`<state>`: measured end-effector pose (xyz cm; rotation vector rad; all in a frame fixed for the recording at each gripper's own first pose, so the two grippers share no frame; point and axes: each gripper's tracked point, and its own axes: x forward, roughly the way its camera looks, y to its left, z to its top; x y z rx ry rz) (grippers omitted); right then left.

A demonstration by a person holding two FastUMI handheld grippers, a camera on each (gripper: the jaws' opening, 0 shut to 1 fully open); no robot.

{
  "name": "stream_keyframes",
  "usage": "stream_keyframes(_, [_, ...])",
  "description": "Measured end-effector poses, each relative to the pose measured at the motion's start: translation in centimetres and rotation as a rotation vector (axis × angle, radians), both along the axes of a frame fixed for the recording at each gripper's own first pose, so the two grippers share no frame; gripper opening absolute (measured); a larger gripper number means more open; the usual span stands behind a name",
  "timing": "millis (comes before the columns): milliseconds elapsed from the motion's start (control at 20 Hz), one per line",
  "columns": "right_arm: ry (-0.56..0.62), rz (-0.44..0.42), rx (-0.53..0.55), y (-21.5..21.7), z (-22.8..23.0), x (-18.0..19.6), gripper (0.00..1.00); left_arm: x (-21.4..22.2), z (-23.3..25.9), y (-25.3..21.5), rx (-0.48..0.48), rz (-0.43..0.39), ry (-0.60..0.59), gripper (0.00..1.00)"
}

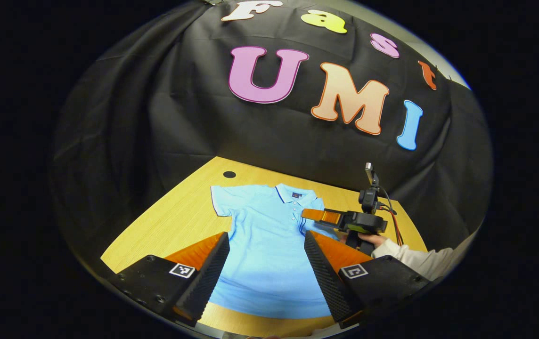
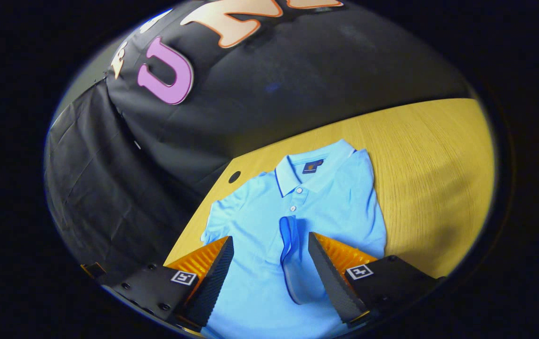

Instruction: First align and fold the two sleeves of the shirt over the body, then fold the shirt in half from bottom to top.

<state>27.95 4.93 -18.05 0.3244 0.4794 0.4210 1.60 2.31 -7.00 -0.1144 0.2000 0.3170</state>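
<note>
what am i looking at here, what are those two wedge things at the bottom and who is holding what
Those wedges are the two fingers of a hand-held gripper; a camera rides on each and looks along its fingers. A person holds one in each hand.

The left gripper view shows the left hand-held gripper, open, above a light blue polo shirt lying flat on a wooden table. Farther off is the right hand-held gripper with the person's hand.

The right gripper view shows one sleeve already folded over the shirt's body; the other sleeve lies spread. Nothing is held.
</note>
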Motion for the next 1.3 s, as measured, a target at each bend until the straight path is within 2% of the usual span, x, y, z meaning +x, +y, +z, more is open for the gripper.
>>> stream_keyframes(150, [-0.029,-0.016,-0.033,-0.8,1.1,-2.4,0.97,1.0,-0.3,1.4,-0.008,-0.005,-0.009,0.96])
stream_keyframes(400, [-0.046,-0.086,-0.088,-3.0,2.3,-7.9,0.98,5.1,-0.4,6.3,0.043,-0.046,-0.002,0.96])
stream_keyframes(500, [-0.068,-0.178,-0.093,-4.2,3.1,-9.7,0.98,7.5,-0.5,9.3,0.08,-0.065,0.005,0.96])
stream_keyframes(800, [-0.092,-0.488,-0.059,-7.8,4.3,-15.0,0.97,15.2,-2.4,16.4,0.095,-0.155,0.072,0.96])
stream_keyframes(1000, [-0.067,-0.651,-0.066,-10.5,3.9,-17.9,0.98,20.6,-4.2,20.8,0.171,-0.169,0.098,0.95])
stream_keyframes(1200, [-0.033,-0.784,-0.077,-11.9,3.2,-21.9,0.98,24.4,-7.0,23.7,0.139,-0.155,0.165,0.95])
stream_keyframes(1300, [-0.012,-0.836,-0.082,-12.4,2.5,-23.8,0.98,25.8,-8.1,24.8,0.158,-0.155,0.194,0.95])
